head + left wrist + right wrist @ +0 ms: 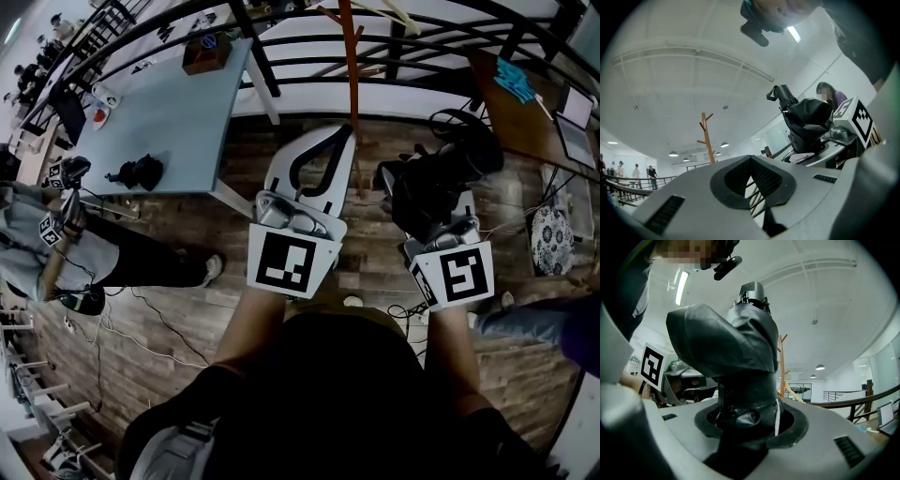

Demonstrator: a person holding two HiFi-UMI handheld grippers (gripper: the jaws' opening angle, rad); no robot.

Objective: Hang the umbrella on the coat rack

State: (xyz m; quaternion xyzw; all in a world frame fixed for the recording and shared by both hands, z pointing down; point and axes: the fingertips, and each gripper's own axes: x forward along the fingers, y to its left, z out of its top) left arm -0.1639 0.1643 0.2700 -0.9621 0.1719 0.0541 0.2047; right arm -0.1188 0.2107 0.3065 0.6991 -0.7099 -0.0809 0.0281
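Black umbrella (pixel 726 348): clamped in right tongs (pixel 752 427), well apart from coat rack (pixel 352 84).
Left tongs (pixel 751 180): closed, empty.
Next move: judged best to approach level, then raise umbrella over a peg.

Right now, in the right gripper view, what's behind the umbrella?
The wooden coat rack: a strip of its pole and one branch show past the right edge of the umbrella. The rest of the rack, base included, is covered.
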